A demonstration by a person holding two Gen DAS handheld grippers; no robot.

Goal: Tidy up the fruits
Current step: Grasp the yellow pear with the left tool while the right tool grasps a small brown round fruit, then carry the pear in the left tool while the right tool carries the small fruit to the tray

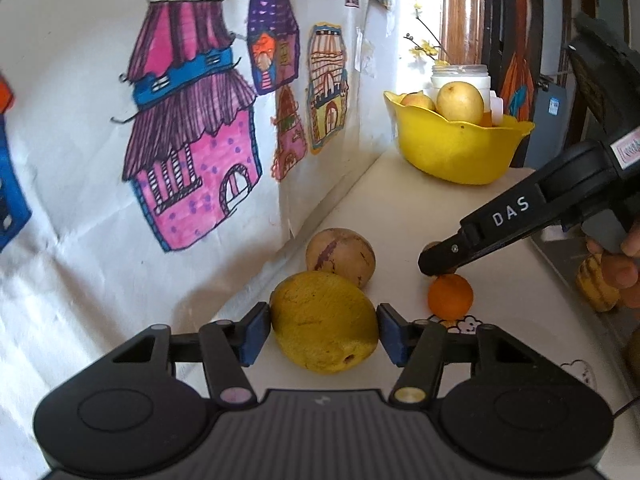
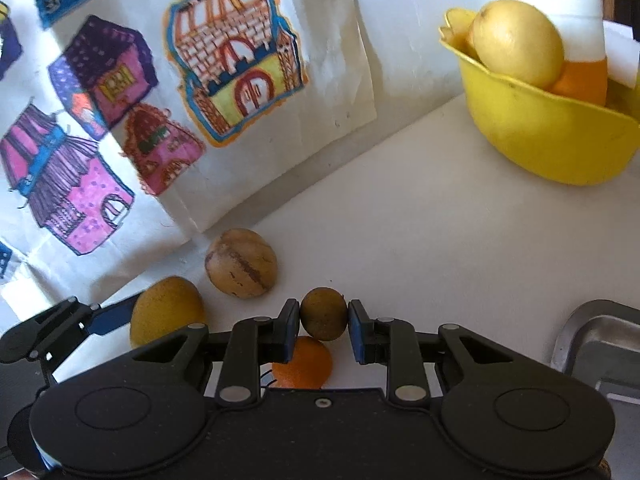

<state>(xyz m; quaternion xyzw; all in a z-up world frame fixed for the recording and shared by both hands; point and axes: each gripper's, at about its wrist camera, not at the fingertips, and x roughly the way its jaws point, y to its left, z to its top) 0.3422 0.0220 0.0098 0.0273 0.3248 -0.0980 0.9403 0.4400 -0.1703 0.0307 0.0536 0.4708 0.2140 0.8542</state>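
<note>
My left gripper (image 1: 323, 330) is shut on a large yellow fruit (image 1: 324, 322), its blue pads on both sides; the fruit rests low over the white table. Behind it lies a tan fruit with purple streaks (image 1: 341, 256). My right gripper (image 2: 323, 326) is shut on a small brown-green round fruit (image 2: 323, 319), just above a small orange (image 2: 303, 362). In the left wrist view the right gripper (image 1: 438, 266) reaches in from the right above that orange (image 1: 450, 296). A yellow bowl (image 1: 456, 148) with pale yellow fruits stands at the back; it shows in the right wrist view (image 2: 548, 136) too.
Paper with coloured house drawings (image 1: 192, 136) covers the wall along the table's left side. A white jar (image 1: 462, 76) stands behind the bowl. A metal tray (image 2: 600, 344) sits at the table's right edge. A striped yellow fruit (image 1: 596, 284) lies at the right.
</note>
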